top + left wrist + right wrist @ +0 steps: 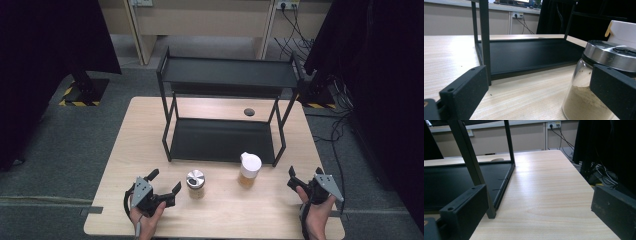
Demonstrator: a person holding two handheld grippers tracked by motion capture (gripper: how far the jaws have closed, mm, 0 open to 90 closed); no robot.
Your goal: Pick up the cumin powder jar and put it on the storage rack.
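Glass jar (196,184), steel lid, tan powder, round

Table (220,215): pale wood-grain laminate, smooth, slight sheen. Rack (227,137) on it: matt black metal frame and trays. Jar (586,100) in front of the rack: clear glossy glass, brushed steel lid, dull tan powder inside. Cup (249,170) beside the jar: white plastic lid, smooth. Gripper jaws: matt black plastic, slightly scuffed.

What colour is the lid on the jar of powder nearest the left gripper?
Silver metal; the lid shows best in the left gripper view.
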